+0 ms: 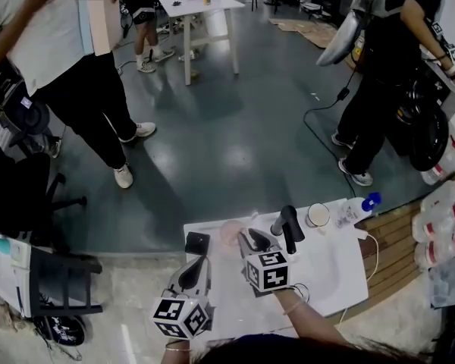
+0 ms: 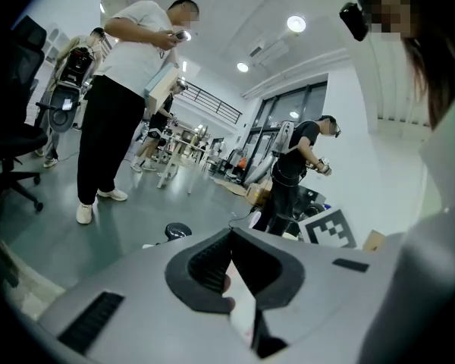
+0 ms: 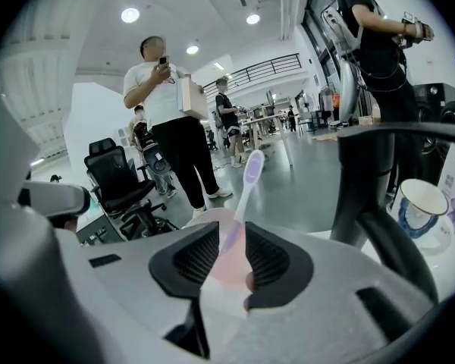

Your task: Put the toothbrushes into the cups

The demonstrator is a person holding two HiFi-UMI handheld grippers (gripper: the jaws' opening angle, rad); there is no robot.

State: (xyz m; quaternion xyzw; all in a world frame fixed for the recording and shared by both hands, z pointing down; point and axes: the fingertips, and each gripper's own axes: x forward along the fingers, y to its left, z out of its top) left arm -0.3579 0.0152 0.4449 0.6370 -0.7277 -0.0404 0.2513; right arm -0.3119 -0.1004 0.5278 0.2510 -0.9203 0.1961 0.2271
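A purple toothbrush [image 3: 246,184] stands head-up between the jaws of my right gripper [image 3: 231,237], which is shut on its handle. Just beyond those jaws is a pink cup [image 3: 212,218]. In the head view the right gripper [image 1: 248,239] is over the white table [image 1: 326,271], right by the pink cup [image 1: 230,231]. A white mug [image 1: 317,215] with a blue pattern [image 3: 418,205] stands further right. My left gripper [image 1: 201,264] hovers at the table's left side. Its jaws [image 2: 229,258] meet at the tips with nothing between them.
A black curved stand [image 1: 290,230] rises between cup and mug. A small black box [image 1: 197,243] and a blue-capped bottle [image 1: 355,209] also sit on the table. People [image 1: 68,51] stand on the grey floor beyond; an office chair [image 1: 30,196] is at left.
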